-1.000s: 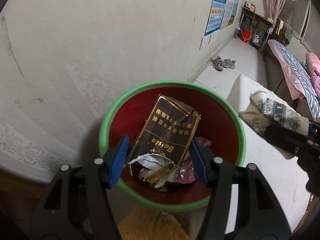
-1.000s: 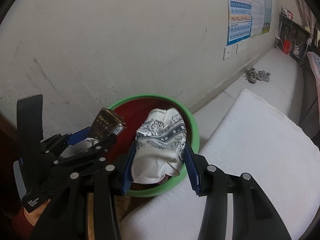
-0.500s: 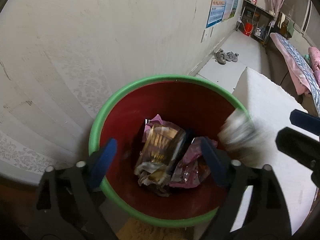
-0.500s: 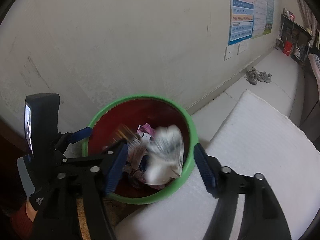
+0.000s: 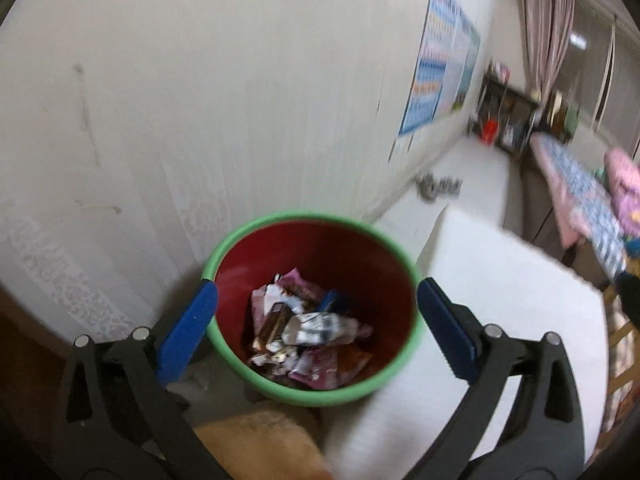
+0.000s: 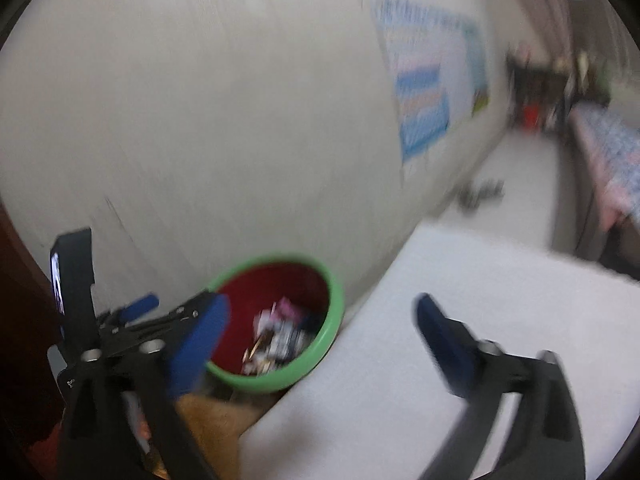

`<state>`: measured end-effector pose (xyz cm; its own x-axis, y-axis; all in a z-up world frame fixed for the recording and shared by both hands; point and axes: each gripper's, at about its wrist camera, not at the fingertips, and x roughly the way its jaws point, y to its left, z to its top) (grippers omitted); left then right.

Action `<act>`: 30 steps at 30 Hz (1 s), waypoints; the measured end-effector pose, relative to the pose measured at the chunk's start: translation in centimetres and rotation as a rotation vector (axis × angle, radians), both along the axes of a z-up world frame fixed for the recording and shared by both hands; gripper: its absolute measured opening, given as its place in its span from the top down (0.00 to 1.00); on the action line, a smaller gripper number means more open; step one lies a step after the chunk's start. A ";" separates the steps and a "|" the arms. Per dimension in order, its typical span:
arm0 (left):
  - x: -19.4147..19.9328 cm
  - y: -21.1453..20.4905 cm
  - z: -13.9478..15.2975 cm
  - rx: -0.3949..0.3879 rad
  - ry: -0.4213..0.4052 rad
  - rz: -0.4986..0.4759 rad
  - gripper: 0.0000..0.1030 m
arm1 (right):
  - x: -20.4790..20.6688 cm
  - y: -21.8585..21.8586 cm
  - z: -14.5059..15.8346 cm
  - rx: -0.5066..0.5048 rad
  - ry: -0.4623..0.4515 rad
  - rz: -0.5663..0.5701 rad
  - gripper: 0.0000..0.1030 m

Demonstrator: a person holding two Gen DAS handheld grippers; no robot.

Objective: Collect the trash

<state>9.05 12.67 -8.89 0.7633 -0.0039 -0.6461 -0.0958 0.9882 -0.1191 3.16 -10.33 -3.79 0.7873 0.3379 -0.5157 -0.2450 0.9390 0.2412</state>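
A bin with a green rim [image 5: 304,216] and red inside stands against the wall. In it lie a brown packet [image 5: 272,324], a white patterned wrapper [image 5: 316,326] and pink wrappers [image 5: 298,284]. My left gripper [image 5: 314,292] hovers above the bin, its jaws opening wide with nothing between them. In the blurred right wrist view the bin [image 6: 280,258] sits lower left. My right gripper [image 6: 320,308] hangs above and right of it, jaws opening and empty. One of the left gripper's blue fingers [image 6: 138,307] shows at the left.
A white padded slab [image 5: 500,300] lies right of the bin, touching it. Something tan and furry [image 5: 260,440] sits just in front of the bin. Posters [image 5: 440,64] hang on the wall, with shoes [image 5: 436,188] on the floor farther along and a bed [image 5: 580,188] at far right.
Both grippers opened and let go: the brown packet and the white patterned wrapper dropped into the bin. Both grippers then pulled up and back from it.
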 end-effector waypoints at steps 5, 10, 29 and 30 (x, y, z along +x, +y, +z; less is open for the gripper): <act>-3.7 -1.9 3.4 0.008 -0.126 0.066 0.05 | -6.1 -0.8 2.9 -0.094 -0.241 -0.128 0.06; -6.3 -4.7 6.3 0.121 -0.208 0.094 0.05 | -9.4 -2.0 2.6 -0.080 -0.244 -0.224 0.06; -9.2 -7.8 7.8 0.148 -0.187 -0.025 0.05 | -12.6 -5.4 2.9 -0.046 -0.220 -0.343 0.06; -9.4 -7.9 7.8 0.150 -0.190 -0.027 0.05 | -12.6 -5.2 2.9 -0.044 -0.219 -0.342 0.06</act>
